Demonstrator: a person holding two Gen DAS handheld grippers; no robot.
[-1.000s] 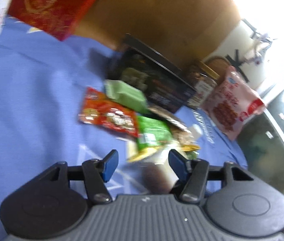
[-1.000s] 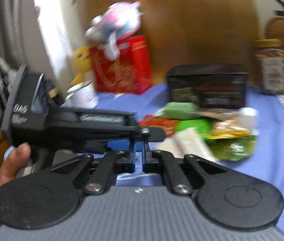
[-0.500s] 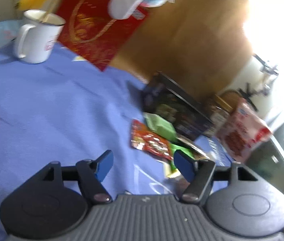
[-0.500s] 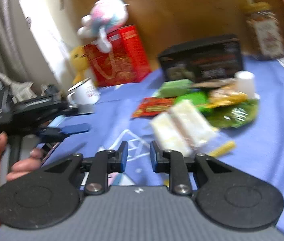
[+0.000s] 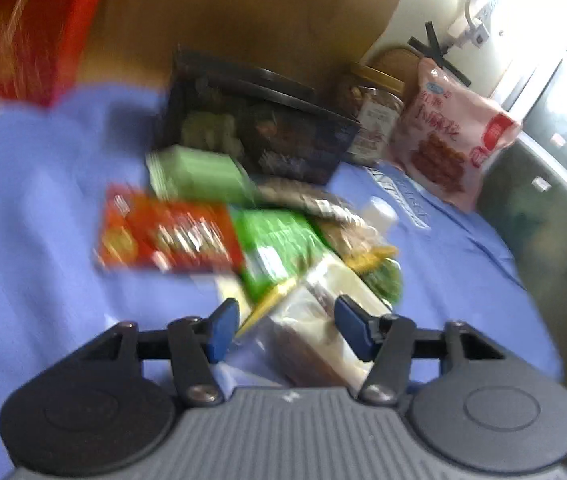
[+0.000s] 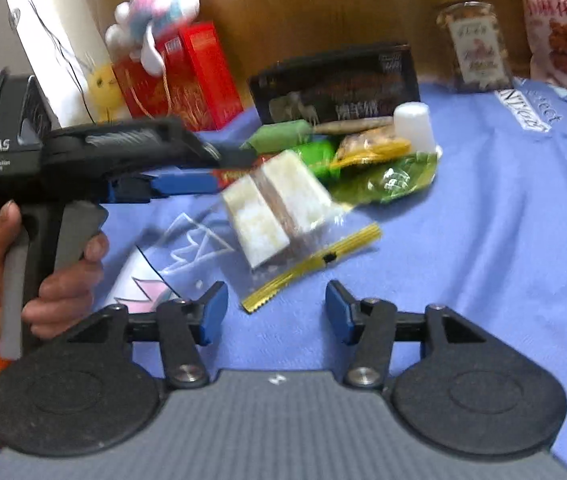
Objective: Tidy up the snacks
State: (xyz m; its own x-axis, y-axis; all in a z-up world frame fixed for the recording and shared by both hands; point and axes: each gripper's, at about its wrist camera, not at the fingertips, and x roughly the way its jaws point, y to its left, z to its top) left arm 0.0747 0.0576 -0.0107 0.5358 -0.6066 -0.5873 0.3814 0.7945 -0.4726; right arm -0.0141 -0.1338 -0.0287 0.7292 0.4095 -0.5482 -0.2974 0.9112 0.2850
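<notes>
A pile of snacks lies on the blue cloth: a clear bag of pale wafers (image 6: 279, 208) with a gold edge, green packets (image 6: 391, 180), a red packet (image 5: 171, 236) and a black box (image 6: 335, 84) behind. My left gripper (image 5: 287, 326) is open, its jaws on either side of the wafer bag (image 5: 323, 332). It also shows in the right wrist view (image 6: 187, 182), reaching toward the pile from the left. My right gripper (image 6: 277, 312) is open and empty just in front of the bag's gold edge.
A glass jar (image 6: 475, 52) and a pink snack bag (image 6: 563, 28) stand at the back right. A red gift box (image 6: 187, 76) with a plush toy (image 6: 155, 12) stands at the back left. A white cup (image 6: 413, 124) sits by the pile.
My right gripper has opened from shut. My left gripper has swung back toward the pile and now straddles the wafer bag. The right view has closed in on the bag.
</notes>
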